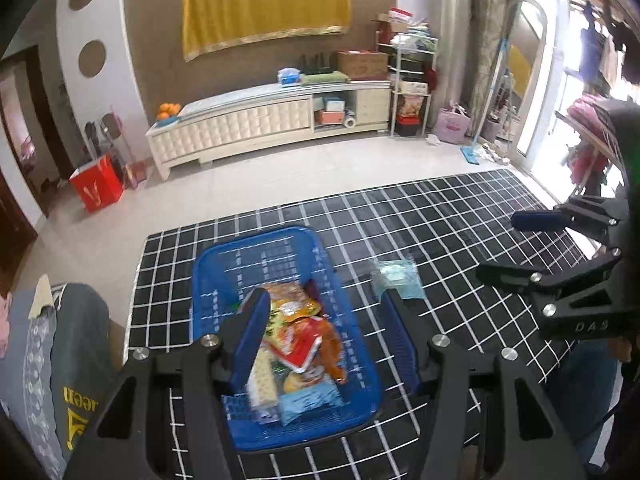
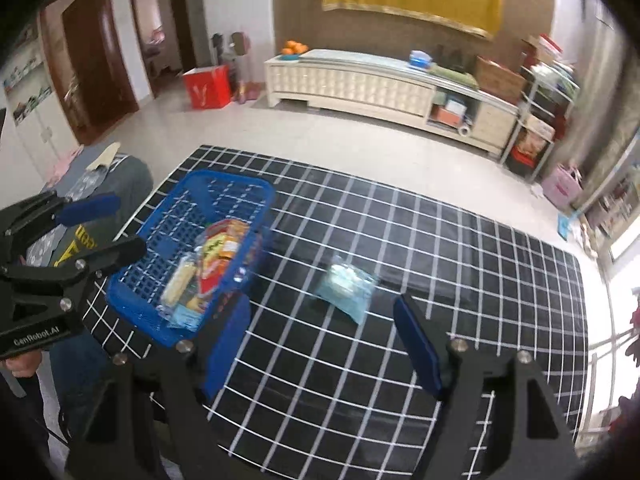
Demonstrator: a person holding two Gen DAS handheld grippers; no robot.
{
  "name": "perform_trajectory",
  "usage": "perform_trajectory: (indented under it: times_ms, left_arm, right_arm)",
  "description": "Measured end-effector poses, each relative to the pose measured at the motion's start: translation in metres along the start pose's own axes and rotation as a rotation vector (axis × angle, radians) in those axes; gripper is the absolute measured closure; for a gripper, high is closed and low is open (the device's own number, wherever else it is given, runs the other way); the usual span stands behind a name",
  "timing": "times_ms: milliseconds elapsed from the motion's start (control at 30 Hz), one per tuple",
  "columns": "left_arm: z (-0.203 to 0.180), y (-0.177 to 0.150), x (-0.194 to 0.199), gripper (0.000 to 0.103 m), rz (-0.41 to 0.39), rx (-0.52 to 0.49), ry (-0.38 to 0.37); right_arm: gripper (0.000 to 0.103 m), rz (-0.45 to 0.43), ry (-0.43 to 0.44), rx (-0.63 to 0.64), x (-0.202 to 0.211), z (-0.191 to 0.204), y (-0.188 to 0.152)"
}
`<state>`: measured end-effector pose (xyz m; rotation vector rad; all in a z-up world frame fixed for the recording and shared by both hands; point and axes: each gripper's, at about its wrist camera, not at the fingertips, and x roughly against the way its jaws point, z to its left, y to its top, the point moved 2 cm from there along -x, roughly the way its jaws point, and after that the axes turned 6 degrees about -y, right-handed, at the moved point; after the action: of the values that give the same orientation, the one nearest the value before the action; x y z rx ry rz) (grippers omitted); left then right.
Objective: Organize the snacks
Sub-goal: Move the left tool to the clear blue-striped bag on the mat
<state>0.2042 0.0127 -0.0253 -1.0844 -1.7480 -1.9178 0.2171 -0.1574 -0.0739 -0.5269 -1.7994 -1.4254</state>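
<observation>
A blue plastic basket (image 1: 224,264) holds several snack packets (image 1: 296,344) and stands on the black grid-patterned table (image 1: 440,216). It also shows in the right wrist view (image 2: 176,216). A light blue snack packet (image 2: 346,286) lies alone on the table to the basket's right, also in the left wrist view (image 1: 396,278). My left gripper (image 1: 326,308) is open and empty, hovering over the basket. My right gripper (image 2: 320,320) is open and empty, just short of the light blue packet. Each gripper shows in the other's view, the left one (image 2: 108,220) and the right one (image 1: 500,244).
Grey clothing (image 1: 76,344) hangs by the table's left edge. Beyond the table are tiled floor, a white cabinet (image 1: 256,124), a red box (image 1: 96,186) and a shelf rack (image 1: 412,92).
</observation>
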Motion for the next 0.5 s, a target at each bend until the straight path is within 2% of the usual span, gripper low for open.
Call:
perform_trajectory:
  times_ms: [200,333,400,500]
  left_arm:
    - [-0.047,0.007,-0.023,0.048,0.035,-0.069,-0.022]
    - [-0.074,0.009,-0.04,0.048,0.054,-0.111,0.005]
    - [-0.083,0.011,-0.047,0.045,0.059,-0.111,0.006]
    - [-0.091,0.013,-0.066,0.035,0.086,-0.094,0.02]
  right_arm:
    - [0.025,0.006,-0.008,-0.06,-0.005,-0.036,-0.016]
    - [0.025,0.002,-0.015,-0.072,-0.012,-0.055,-0.025]
    - [0.024,0.002,-0.011,-0.088,-0.019,-0.064,-0.028]
    - [0.024,0.007,-0.012,-0.101,-0.031,-0.076,-0.033]
